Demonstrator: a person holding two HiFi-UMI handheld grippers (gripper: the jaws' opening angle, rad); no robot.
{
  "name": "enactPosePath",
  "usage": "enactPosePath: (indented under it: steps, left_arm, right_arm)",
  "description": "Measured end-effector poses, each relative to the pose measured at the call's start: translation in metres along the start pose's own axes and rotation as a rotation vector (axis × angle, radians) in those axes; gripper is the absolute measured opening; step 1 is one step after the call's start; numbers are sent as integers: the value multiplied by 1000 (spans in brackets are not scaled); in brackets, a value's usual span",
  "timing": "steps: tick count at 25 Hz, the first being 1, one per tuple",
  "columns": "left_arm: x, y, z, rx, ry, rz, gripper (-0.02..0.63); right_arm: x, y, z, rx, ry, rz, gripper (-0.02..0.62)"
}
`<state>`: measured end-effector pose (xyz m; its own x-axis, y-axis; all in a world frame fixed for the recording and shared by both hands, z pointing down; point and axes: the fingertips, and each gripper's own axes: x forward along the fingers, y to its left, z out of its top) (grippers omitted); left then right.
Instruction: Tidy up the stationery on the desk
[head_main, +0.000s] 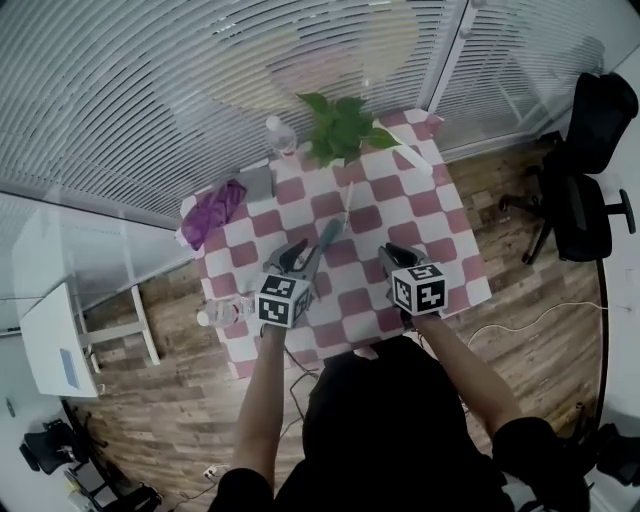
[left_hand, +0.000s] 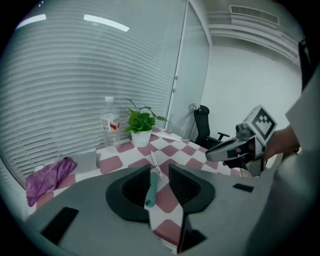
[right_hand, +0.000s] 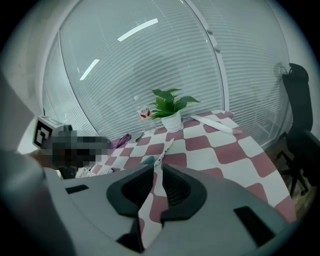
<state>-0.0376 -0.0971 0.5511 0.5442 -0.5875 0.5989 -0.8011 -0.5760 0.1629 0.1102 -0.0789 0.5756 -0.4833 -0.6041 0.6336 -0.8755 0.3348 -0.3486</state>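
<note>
A teal pen (head_main: 328, 236) lies on the red-and-white checked tablecloth (head_main: 400, 200), with a thin white pen (head_main: 347, 214) just beyond it. My left gripper (head_main: 298, 258) hovers at the teal pen's near end. In the left gripper view the jaws (left_hand: 159, 170) stand open; the teal pen (left_hand: 151, 187) shows in the gap on the cloth, untouched, and the white pen (left_hand: 156, 165) lies past it. My right gripper (head_main: 392, 256) hangs to the right over bare cloth. Its jaws (right_hand: 157, 170) stand a little apart with nothing between them.
A potted plant (head_main: 340, 128) and an upright water bottle (head_main: 280, 135) stand at the far edge. A purple cloth (head_main: 214, 212) and a grey pad (head_main: 257, 183) lie at the far left. A long white item (right_hand: 212, 122) rests far right. An office chair (head_main: 585, 170) stands beside the table.
</note>
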Motion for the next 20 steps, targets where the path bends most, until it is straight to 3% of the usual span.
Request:
enactPosePath:
  steps: [5,9,18,20]
  left_arm:
    - [50,4,-27,62,172,9,165]
    - [78,9,-54,85,301,7,176]
    - [113,21,-86,65,442,46,175]
    - [115,19,-90,56,455,50,150]
  right_arm:
    - [-4,-14,14,-14,-5,38,69]
    - [-6,-25,21,-13,1,68,69]
    - [-4,-42,27,-1,26,103,60]
    - [-5,-44,27,2,28,106,58]
